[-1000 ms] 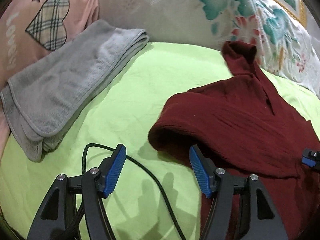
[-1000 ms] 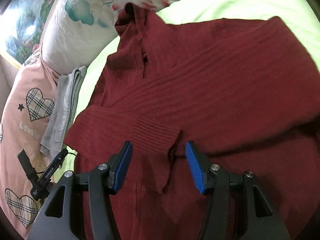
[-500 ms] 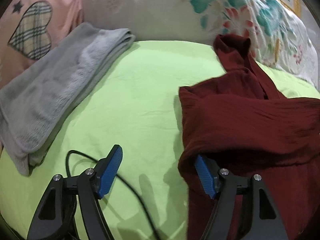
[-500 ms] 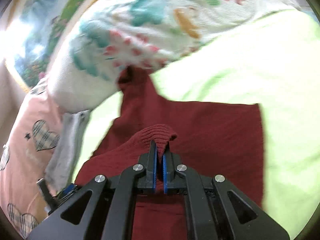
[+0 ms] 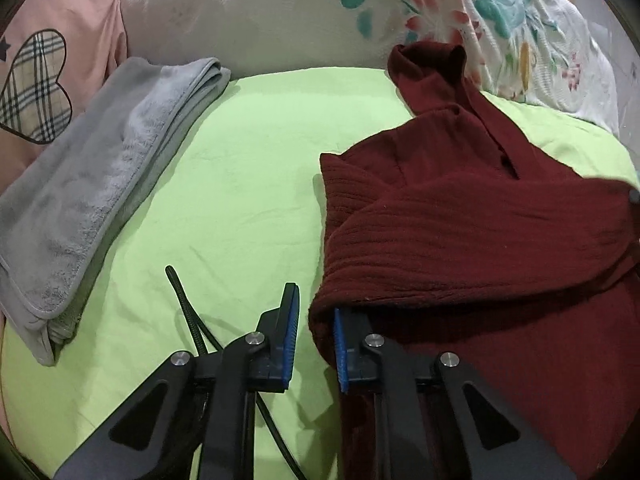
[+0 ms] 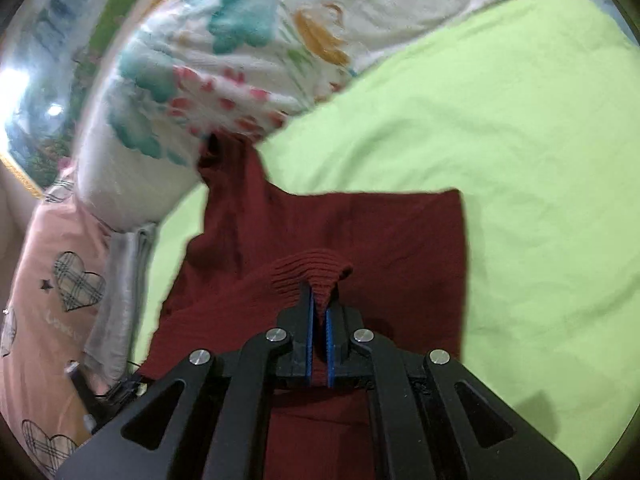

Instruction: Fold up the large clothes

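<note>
A dark red ribbed sweater [image 5: 472,216] lies on the lime green sheet [image 5: 248,168], its collar up against the floral pillow. My right gripper [image 6: 318,308] is shut on the sweater's ribbed sleeve cuff [image 6: 310,270] and holds it lifted over the sweater body [image 6: 384,224]. My left gripper [image 5: 314,320] stands partly closed at the sweater's left edge; a fold of the sweater [image 5: 320,312] hangs between its blue pads. Its right pad is partly hidden under the cloth.
A folded grey towel [image 5: 100,184] lies at the left on the sheet. A pink pillow with plaid hearts [image 5: 36,80] and a white floral pillow [image 5: 400,12] line the back. A black cable [image 5: 188,304] runs by the left gripper.
My right gripper closed on the sleeve cuff and lifted it across the sweater. My left gripper narrowed its jaws and moved in at the sweater's left edge.
</note>
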`<state>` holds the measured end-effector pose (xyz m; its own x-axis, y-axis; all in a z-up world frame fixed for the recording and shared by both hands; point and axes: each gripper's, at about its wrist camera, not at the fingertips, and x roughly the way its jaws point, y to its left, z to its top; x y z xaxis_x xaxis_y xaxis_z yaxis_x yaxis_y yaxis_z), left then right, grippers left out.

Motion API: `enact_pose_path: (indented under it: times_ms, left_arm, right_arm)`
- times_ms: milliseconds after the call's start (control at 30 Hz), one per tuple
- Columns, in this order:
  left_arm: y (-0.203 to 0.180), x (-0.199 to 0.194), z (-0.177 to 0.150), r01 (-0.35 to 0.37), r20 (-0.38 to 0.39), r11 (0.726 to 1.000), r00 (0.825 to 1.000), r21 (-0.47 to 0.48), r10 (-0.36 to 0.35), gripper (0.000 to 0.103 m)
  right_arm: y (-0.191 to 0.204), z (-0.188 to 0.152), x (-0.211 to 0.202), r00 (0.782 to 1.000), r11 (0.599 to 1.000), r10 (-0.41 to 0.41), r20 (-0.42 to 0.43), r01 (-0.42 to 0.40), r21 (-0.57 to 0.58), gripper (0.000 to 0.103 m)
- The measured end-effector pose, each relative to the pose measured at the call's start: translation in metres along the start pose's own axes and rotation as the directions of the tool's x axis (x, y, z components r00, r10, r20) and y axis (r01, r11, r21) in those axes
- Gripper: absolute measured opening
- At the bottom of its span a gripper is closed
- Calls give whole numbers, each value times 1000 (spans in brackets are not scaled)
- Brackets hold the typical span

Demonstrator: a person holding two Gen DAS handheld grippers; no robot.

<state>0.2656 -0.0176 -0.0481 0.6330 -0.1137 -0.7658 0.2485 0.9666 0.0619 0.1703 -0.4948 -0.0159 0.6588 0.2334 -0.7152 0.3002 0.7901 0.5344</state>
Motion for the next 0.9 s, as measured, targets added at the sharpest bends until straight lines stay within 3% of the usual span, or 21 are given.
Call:
enact_pose_path:
  times_ms: [100,133,200,267,300,333,400,467,600,667,800,833,867,900]
  left_arm:
    - [-1,3,-3,6,-14,1000,1000,-2,-6,15]
    - [-2,6,-5,7,-26,1000,1000,3,-7,15]
    - [-3,7,-8,4,-29,1000,1000,13,-3,16]
    - [-2,7,-11,12,-30,1000,999,10,-12,16]
    - [-2,7,-12,16,-31,1000,999,2,-16,16]
    - [0,8,-13,25,-31,1000,999,-11,-25,16]
    - [3,8,-14,37,-30,999,999,-35,-38,16]
    - [6,11,-14,44,-32,998,998,-51,-46,16]
    - [8,13,-13,57,-30,996,998,-73,-59,16]
    - [9,14,-13,64,-31,995,997,-82,-66,16]
    - [12,16,-14,87,-30,991,995,-100,-90,13]
    - [13,17,-14,93,-30,990,995,-104,-96,11]
    - [13,17,-14,98,-30,990,994,-105,-101,9]
    - [13,17,-14,101,-28,990,994,-103,-104,8]
  right_arm:
    - [-12,-6,22,990,996,-92,-106,93,8,6]
    - [-10,-9,24,979,986,-169,-115,169,-11,9]
    - [4,-11,13,969,969,-246,-40,244,-32,16]
    - [39,-12,4,993,990,-121,10,122,-75,22]
    - [59,-12,8,999,992,-45,-6,44,-115,27]
    - [77,-14,16,999,989,16,-41,-22,-149,38]
    - [127,-22,49,973,958,155,-171,-191,-214,44]
    - [169,-33,81,936,917,226,-268,-298,-266,44]
    - [251,-56,173,852,849,239,-466,-416,-326,44]
    - [269,-62,203,845,839,205,-494,-411,-356,44]
    - [290,-79,250,786,822,196,-587,-458,-339,43]
    - [294,-82,257,770,813,206,-604,-479,-332,24]
    - [293,-82,259,770,811,202,-605,-478,-338,7]
    - [296,-79,261,793,820,194,-577,-455,-349,7]
